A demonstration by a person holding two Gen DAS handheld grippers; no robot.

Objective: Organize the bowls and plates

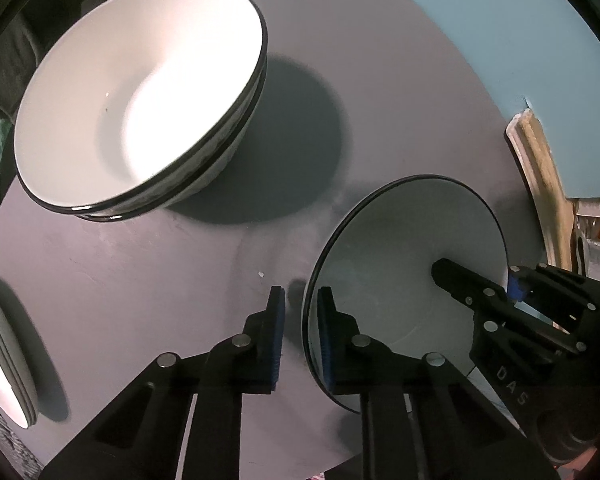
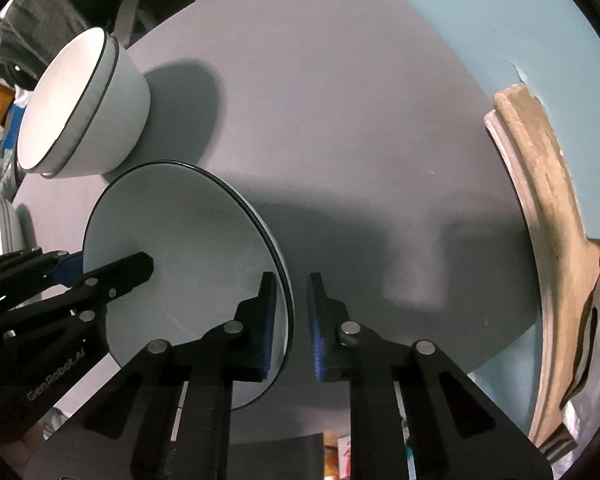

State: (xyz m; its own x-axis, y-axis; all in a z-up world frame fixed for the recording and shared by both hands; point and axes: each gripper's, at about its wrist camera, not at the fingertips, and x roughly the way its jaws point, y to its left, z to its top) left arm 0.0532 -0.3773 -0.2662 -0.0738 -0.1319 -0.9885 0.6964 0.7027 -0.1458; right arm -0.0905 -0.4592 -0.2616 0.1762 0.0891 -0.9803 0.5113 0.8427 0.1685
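Round grey bench (image 1: 400,92): smooth top, so anything dropped is likely to slide toward the edge.

Stack of two white bowls with black rims (image 1: 140,96) is parked at 10 o'clock in the left wrist view, well apart from the work. A collision is expected only if the lift is swung that way.

White plate stack (image 1: 0,352), cut off at 8 o'clock, is the probable target; misaligned placement could chip rims.

White black-rimmed bowl (image 1: 404,264), at 4 o'clock on the bench, is pinched on opposite rims. Left hand-held gripper (image 1: 302,336) is clamped on the near rim, right hand-held gripper (image 2: 292,328) likewise. The glazed rim is thin, so slip or tilt is risked if the two lifts are not matched, and twisting could crack it.
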